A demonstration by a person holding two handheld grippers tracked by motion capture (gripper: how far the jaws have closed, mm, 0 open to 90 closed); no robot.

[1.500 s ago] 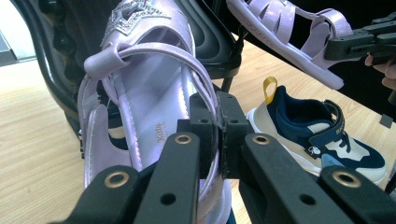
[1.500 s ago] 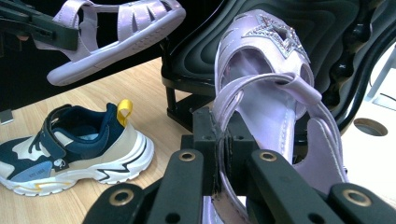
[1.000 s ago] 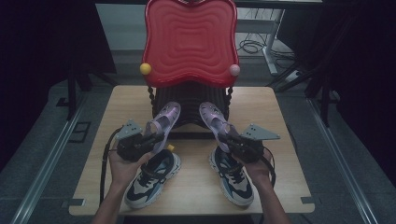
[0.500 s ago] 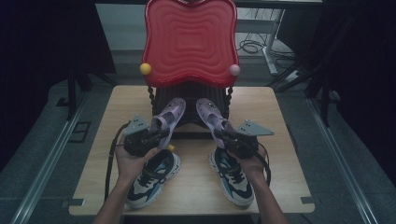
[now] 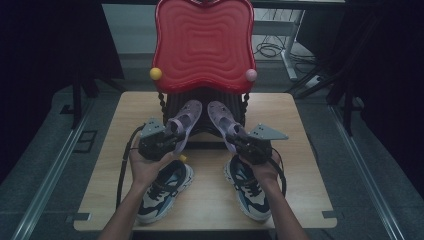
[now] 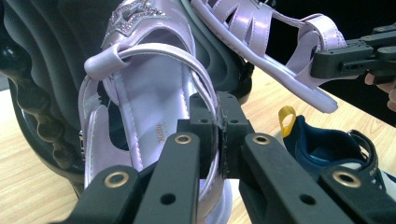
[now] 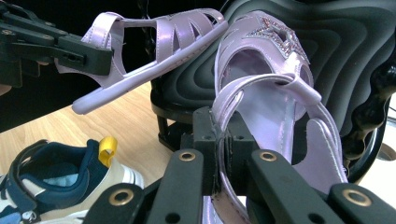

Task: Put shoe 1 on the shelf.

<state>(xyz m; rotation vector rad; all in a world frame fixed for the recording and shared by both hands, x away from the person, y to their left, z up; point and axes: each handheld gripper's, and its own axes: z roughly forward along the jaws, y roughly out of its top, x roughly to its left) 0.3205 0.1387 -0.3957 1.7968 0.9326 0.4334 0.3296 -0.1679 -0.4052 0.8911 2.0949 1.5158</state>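
My left tongs (image 6: 218,135) pinch one lilac sandal's (image 6: 140,102) heel strap; my right tongs (image 7: 219,140) pinch the other sandal's (image 7: 271,102) strap.

Blocked ahead by a tall red wavy-backed chair (image 5: 202,45) and its black ribbed seat (image 5: 200,112), with two lilac strappy sandals (image 5: 184,120) (image 5: 223,120) leaning against it. Blocked near the front edge by two navy-and-cream sneakers (image 5: 162,192) (image 5: 250,187). Open bare wooden tabletop (image 5: 210,180) between the sneakers and along both outer sides.
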